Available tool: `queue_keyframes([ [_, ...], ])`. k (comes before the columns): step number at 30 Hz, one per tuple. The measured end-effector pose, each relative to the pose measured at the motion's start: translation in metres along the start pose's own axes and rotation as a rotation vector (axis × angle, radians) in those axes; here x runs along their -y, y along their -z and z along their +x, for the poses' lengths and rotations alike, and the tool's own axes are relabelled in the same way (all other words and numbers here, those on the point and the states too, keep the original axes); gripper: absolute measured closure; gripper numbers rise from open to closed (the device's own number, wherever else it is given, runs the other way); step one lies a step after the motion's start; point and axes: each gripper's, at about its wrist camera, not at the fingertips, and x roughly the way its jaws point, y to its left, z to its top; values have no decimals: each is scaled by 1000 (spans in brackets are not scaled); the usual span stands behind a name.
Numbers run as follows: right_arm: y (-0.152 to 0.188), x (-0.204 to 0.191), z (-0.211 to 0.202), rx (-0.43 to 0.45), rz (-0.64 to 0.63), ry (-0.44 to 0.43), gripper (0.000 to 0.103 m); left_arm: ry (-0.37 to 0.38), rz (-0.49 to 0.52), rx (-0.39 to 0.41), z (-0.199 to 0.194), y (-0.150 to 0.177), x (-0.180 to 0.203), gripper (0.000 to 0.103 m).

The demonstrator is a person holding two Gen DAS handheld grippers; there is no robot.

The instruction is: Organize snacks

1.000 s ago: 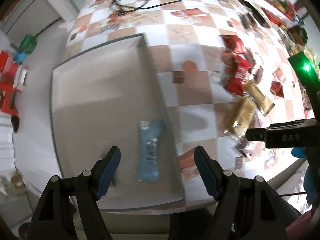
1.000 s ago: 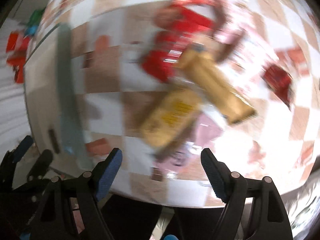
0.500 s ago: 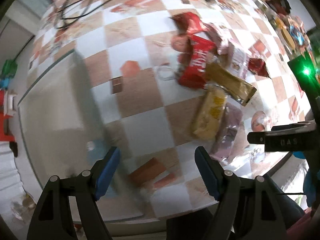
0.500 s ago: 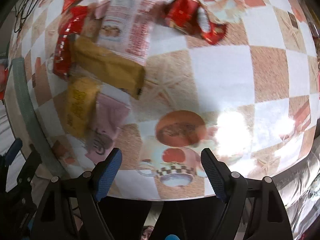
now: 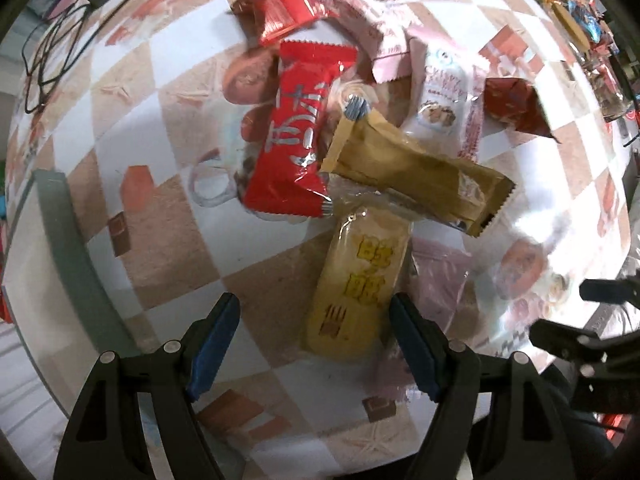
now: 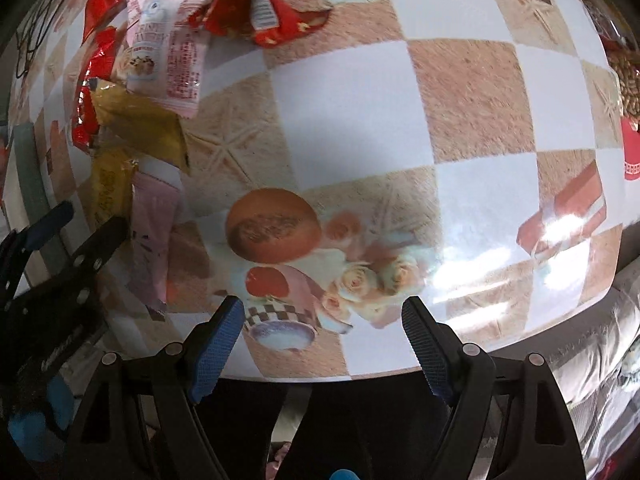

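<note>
We have swung our open left gripper (image 5: 314, 342) from the tray to the light, crinkly yellow plastic-wrapped snack bar (image 5: 354, 286) at lower centre, best pinched across its middle.

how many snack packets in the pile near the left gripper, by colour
red: 3 — crumpled top one, long one with white lettering, right one
pink: 2 — top one, one under the yellow packet
white and pink: 1
gold: 1
yellow: 1
total: 8
</note>
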Motion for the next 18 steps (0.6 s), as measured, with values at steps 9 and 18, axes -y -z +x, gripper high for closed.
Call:
queue_keyframes([
  [9, 10, 12, -2, 4, -4, -11, 21, 12, -123, 22, 1, 7, -30, 24],
  [18, 11, 11, 2, 23, 14, -9, 21, -2, -142, 14, 1, 7, -47, 17],
])
